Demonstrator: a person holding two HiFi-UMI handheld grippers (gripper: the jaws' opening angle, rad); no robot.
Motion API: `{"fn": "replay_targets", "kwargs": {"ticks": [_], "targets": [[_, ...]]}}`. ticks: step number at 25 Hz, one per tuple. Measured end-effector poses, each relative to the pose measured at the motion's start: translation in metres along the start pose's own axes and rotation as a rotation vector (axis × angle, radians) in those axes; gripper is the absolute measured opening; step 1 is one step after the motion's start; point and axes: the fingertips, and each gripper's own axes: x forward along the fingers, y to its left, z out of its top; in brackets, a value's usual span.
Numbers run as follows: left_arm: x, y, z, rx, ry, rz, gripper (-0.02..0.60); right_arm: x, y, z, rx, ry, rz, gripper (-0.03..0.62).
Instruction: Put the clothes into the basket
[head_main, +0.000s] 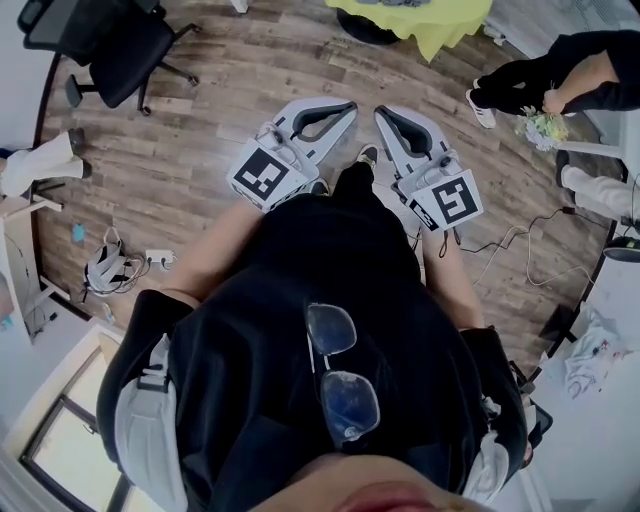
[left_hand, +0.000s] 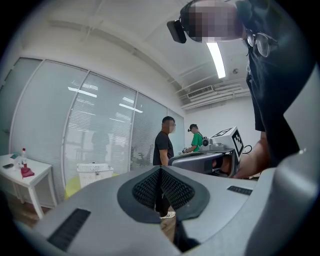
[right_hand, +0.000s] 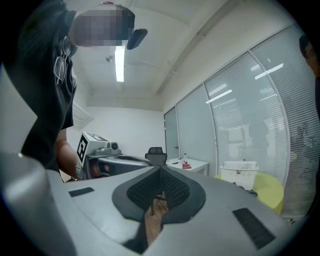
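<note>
Glasses (head_main: 340, 375) are hanging from the collar of the wearer's black shirt, and just beyond them both tools are being held at waist height over the wooden floor (head_main: 200, 130). The left gripper (head_main: 345, 106) and the right gripper (head_main: 385, 113) are each showing their ribbed pads pressed together, with nothing between them. Well apart from them, the white basket (right_hand: 239, 176) is standing upright on a yellow table cover (right_hand: 270, 195), its mouth facing the ceiling. Its long axis is running roughly level across the right gripper view, with a broad side turned this way. A small dark heap (right_hand: 246, 190) is lying just beside it, possibly clothing, but it is too small to tell how it is lying. Several things are looking risky from here. Closed jaws arriving at the cloth would be shoving it rather than taking it. A low pinch would be catching the yellow cover too and dragging the basket. The cable (head_main: 510, 240) trailing across the floor near a bystander (head_main: 560, 80) is inviting a trip on the way over.
</note>
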Motion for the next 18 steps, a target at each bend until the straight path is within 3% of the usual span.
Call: {"fn": "replay_targets", "kwargs": {"ticks": [18], "targets": [[0.1, 0.059, 0.012, -0.03, -0.003, 0.068, 0.009, 0.019, -0.116, 0.006, 0.027, -0.013, 0.067, 0.028]]}}
